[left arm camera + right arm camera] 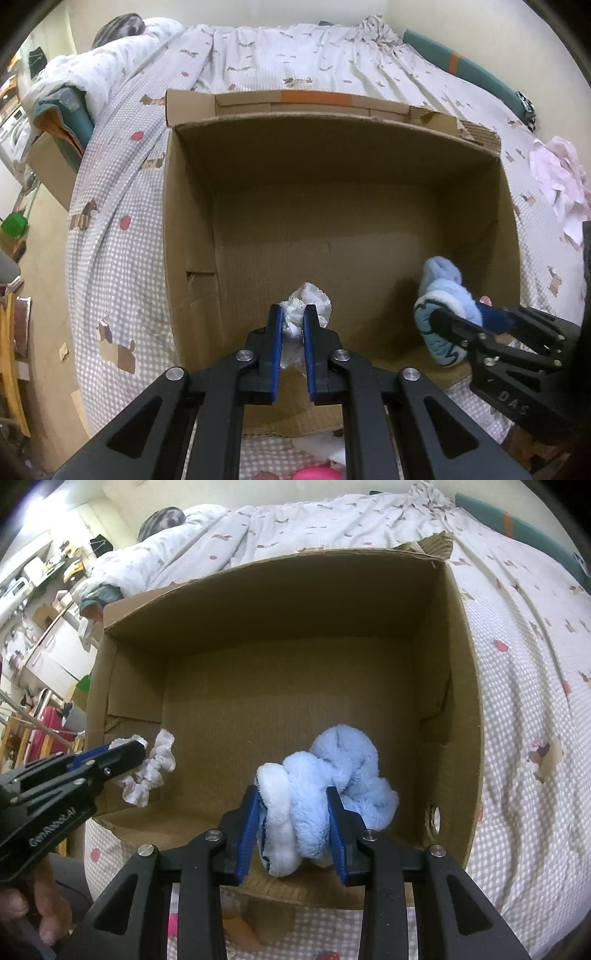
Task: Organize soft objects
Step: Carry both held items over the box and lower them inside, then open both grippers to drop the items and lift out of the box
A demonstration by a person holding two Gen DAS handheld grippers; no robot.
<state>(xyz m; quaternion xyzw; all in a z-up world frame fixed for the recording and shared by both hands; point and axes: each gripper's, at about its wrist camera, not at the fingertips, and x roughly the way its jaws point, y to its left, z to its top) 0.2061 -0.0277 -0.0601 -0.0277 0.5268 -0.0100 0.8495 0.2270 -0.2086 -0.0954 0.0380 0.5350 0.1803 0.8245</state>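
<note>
Since both loads hang over the open cardboard box (184,206), the left gripper (293,321) pinches a white scrunchie (310,299) and the right gripper (293,812) clamps fluffy blue socks (332,771), apparently ready to drop them inside.

Two markings can be read, both moulded or printed in pale letters on the black bodies of the handheld tools. Left wrist view: the letters "DAS" stand on the side of the right claw (461,325), low on its body near the frame's right edge. Right wrist view: the word "GenRobot.AI" runs along the side of the left claw (129,749). No other text, number or label is legible.
</note>
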